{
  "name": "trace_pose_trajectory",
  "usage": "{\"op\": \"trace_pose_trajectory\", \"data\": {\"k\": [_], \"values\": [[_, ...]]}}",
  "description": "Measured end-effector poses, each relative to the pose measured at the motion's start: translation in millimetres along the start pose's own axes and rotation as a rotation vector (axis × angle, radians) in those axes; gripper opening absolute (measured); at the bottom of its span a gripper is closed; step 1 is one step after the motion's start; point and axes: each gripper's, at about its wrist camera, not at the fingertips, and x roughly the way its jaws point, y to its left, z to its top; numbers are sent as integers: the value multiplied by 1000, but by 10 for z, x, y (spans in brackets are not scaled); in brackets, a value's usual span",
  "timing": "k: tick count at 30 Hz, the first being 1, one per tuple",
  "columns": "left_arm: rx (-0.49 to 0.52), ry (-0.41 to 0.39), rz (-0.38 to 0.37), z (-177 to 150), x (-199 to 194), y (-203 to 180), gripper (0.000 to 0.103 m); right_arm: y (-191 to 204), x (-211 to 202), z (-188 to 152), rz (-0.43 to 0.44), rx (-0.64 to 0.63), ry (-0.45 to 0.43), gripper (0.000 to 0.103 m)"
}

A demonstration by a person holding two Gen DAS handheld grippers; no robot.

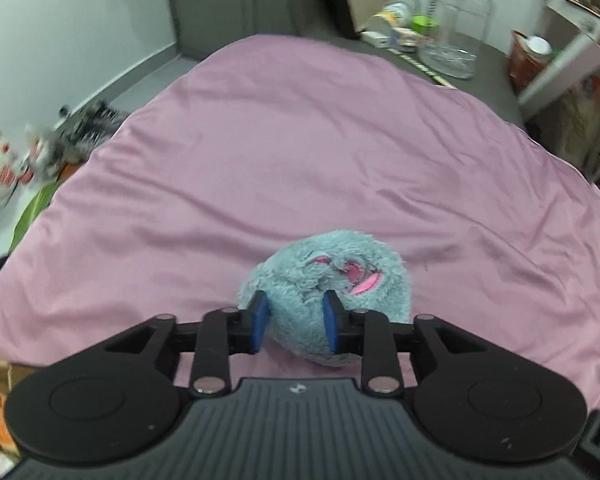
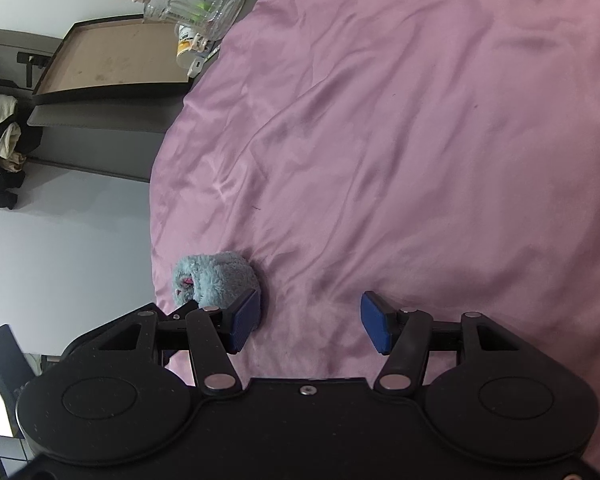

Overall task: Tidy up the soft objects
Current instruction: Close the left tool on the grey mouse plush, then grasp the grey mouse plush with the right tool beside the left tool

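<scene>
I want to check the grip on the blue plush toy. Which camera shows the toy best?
The left wrist view: the blue plush toy sits large and central, pinched in the left gripper. The right wrist view shows it small, partly behind a finger of the open right gripper.

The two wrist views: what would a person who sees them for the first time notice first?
First, the fluffy blue plush toy with pink markings, pinched between the blue pads of the left gripper near the front edge of the bed. Next, the wide pink sheet that fills both views, wrinkled and otherwise bare. The right gripper stands open over the sheet, and a clear plastic jar stands beyond the far end.
</scene>
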Motion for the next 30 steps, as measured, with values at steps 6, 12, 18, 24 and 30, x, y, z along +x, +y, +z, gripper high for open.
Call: {"op": "trace_pose_trajectory", "data": {"k": [6,12,18,24,30], "values": [[-61,22,-7,-40,18,18,47,17,-32,-14,-1,-4,-9,57],[-164,21,-65,-73,82,93,41,14,-8,-5,-1,-8,-6,57],[-160,-7,-79,-49,60,29,19,5,26,5,-6,-10,-2,57],[-149,-4,-108,-105,-53,20,15,35,-38,-2,-7,-30,-28,57],[-161,15,-148,-243,-222,42,15,95,-220,-19,13,-66,-55,57]]}}
